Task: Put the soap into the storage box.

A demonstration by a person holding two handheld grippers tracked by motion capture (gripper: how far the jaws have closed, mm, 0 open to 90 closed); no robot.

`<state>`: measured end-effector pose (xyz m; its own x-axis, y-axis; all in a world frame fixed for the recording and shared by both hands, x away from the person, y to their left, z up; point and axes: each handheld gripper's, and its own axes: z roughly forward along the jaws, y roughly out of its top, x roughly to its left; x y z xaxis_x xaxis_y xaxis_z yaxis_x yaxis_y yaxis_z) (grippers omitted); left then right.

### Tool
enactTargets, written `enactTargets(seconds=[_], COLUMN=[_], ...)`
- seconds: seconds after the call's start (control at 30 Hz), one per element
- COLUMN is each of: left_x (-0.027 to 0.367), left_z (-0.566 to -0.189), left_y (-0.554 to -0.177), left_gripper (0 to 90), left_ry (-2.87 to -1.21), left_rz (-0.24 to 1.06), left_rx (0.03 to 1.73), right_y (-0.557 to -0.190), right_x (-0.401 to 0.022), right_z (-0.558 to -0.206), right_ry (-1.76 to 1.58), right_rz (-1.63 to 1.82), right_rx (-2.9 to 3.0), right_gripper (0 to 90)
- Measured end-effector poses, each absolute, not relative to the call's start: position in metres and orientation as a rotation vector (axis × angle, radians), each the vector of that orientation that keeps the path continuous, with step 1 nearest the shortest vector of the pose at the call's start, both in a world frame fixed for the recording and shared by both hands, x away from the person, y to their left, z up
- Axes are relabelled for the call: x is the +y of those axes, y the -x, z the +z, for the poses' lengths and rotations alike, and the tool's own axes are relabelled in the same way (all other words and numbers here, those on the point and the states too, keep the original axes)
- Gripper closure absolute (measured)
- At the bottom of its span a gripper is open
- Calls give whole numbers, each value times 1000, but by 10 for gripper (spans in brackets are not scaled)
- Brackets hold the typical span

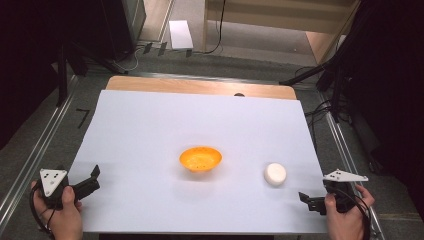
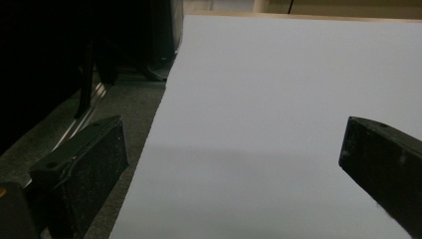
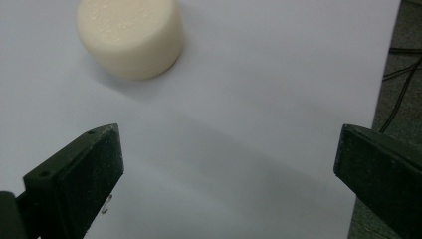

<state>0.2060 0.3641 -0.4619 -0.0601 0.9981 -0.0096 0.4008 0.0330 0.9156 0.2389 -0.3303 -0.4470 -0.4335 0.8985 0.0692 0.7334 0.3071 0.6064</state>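
Nothing has been gripped yet. The small cream-white cylindrical block [image 1: 275,174] stands upright on the white sheet covering the counter [image 1: 150,125], at about four o'clock from the shallow orange plastic bowl [image 1: 200,159], which sits near the middle of the sheet. The two are well apart, with bare sheet between them. The bowl appears to hold nothing, though its inside shows faint speckles too small to read.

The right claw [image 1: 307,199] rests at the sheet's near right corner, at roughly five o'clock from the block and near it without touching. In the right gripper view its black jaws stand spread wide with only white sheet between them, and the cream-white block [image 3: 130,37] lies ahead at about eleven o'clock, beyond the reach of the jaws.

The left claw [image 1: 92,181] sits at the near left edge of the sheet, at about eight o'clock from the bowl and well apart from it. In the left gripper view its jaws are likewise spread wide over the sheet's edge, pinching nothing.

As a judgement, the work is at its very start: the likely job is moving the block into the bowl, and all of it remains, namely the reach, the closing of the jaws around the block, the carry and the release.
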Motion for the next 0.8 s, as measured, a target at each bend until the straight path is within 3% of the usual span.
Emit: enactTargets(seconds=[0.5, 0.8], left_x=[361, 359], left_z=[-462, -462], left_y=[-209, -208], left_gripper=[0, 0], left_ry=[-1506, -1522], left_rz=[1016, 1029], left_rx=[1568, 1552], right_y=[-258, -270], right_x=[-294, -270], right_z=[-444, -442], right_ry=[-1404, -1356], right_rz=[600, 631], right_rx=[2554, 2623], right_gripper=[0, 58])
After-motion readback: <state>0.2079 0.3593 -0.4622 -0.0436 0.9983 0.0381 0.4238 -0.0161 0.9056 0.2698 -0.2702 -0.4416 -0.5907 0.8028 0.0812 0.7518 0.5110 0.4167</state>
